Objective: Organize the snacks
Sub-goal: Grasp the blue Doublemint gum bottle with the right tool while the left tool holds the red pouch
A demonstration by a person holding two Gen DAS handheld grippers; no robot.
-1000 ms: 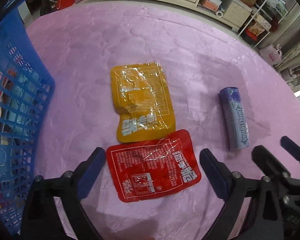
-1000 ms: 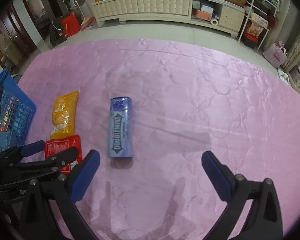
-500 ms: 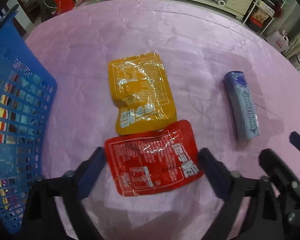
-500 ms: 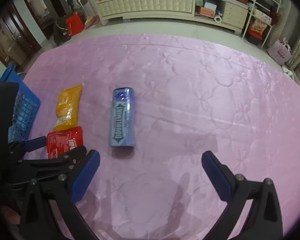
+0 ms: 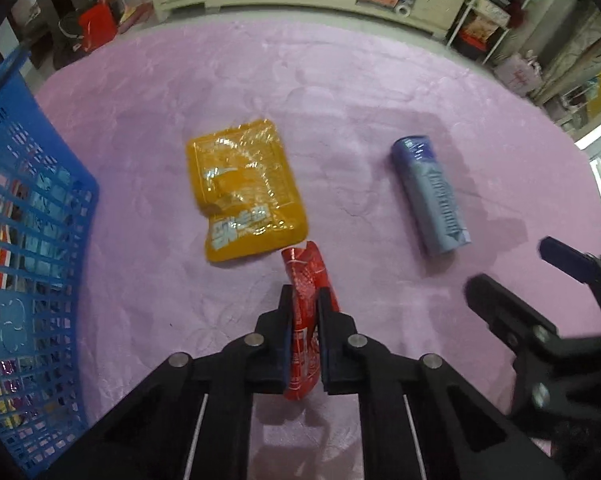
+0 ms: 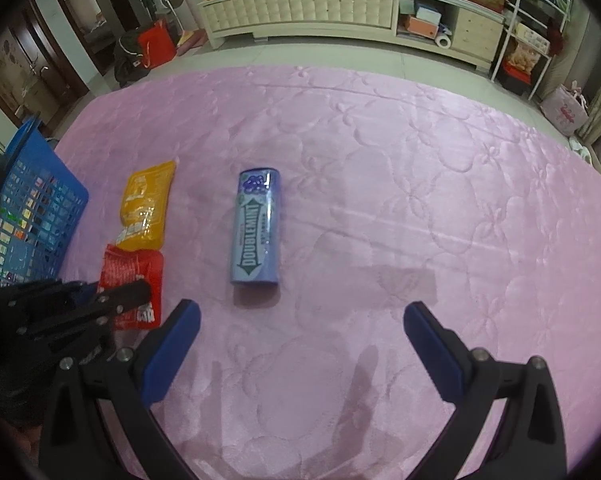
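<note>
Pink quilted bedding (image 5: pixel 380 80) is filling the left wrist view, where the left gripper (image 5: pixel 304 312), having just been closing, is now pinching the red snack packet (image 5: pixel 306 280), crumpling it edge-up beside the yellow packet (image 5: pixel 244 192); the blue basket (image 5: pixel 28 240) is likely next. Right wrist view: the right gripper (image 6: pixel 300 344) is hovering wide open near the gum bottle (image 6: pixel 256 228).
</note>
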